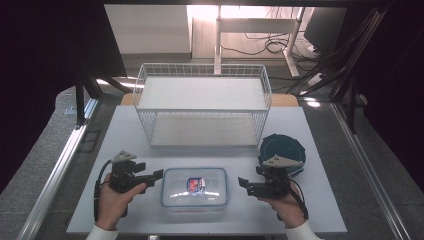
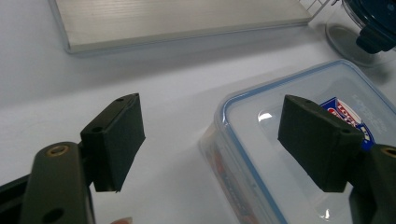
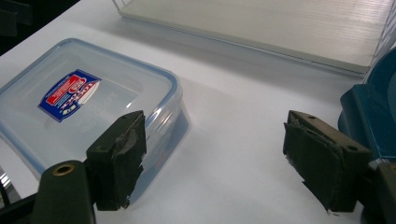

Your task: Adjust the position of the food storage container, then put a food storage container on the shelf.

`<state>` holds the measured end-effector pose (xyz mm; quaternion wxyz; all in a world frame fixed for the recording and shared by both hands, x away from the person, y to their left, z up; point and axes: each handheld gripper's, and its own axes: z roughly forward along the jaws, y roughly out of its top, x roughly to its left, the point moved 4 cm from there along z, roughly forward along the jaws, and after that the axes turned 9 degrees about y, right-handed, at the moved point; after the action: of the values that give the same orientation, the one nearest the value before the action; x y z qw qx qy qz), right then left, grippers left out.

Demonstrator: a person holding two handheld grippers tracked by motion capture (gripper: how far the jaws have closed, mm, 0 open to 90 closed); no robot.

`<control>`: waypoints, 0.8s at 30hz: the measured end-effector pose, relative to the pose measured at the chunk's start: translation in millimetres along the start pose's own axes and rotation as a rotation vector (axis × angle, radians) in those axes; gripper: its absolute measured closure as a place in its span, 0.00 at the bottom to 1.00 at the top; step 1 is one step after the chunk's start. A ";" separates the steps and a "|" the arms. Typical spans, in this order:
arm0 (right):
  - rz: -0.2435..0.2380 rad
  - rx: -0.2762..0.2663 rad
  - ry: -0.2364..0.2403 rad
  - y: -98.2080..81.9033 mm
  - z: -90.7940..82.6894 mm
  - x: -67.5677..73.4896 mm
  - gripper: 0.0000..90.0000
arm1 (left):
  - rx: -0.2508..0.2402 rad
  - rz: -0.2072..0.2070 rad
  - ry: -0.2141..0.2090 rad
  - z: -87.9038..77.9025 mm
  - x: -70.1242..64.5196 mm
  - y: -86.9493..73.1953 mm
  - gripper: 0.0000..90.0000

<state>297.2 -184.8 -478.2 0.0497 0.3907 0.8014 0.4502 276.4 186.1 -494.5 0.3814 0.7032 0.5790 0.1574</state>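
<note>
A clear plastic box (image 1: pixel 194 187) with a blue-rimmed lid and a red and blue label lies at the front middle of the white table (image 1: pixel 125 130). My left gripper (image 1: pixel 158 174) is just off its left end, pointing right, jaws open. In the left gripper view the left gripper (image 2: pixel 217 140) straddles the near corner of the box (image 2: pixel 261 98), one pad over the lid, no pad pressing. My right gripper (image 1: pixel 243 182) is off the box's right end, pointing left, open. In the right gripper view the right gripper (image 3: pixel 215 158) holds nothing, and the box (image 3: pixel 116 74) lies behind its left jaw.
A white wire rack (image 1: pixel 202 110) with two shelves stands at the back middle of the table; its lower shelf (image 2: pixel 177 18) (image 3: pixel 280 28) lies ahead of both grippers. A round dark blue container (image 1: pixel 282 147) (image 2: pixel 373 23) (image 3: pixel 373 112) sits just behind my right hand.
</note>
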 end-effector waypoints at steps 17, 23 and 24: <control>0.060 -0.001 0.056 3.3 8.3 1.9 0.16 | 0.012 -0.021 -0.025 -4.6 -1.7 -5.2 0.15; 0.096 0.018 0.116 -0.8 17.8 6.3 0.16 | 0.050 -0.036 -0.084 -2.2 -5.4 -7.8 0.14; 0.104 0.021 0.132 -1.6 20.2 8.0 0.16 | 0.053 -0.038 -0.090 -1.3 -5.6 -8.3 0.14</control>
<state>299.5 -166.1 -489.2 -0.0305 0.4018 0.7862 0.4686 268.2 181.7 -498.4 0.3913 0.7083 0.5784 0.1028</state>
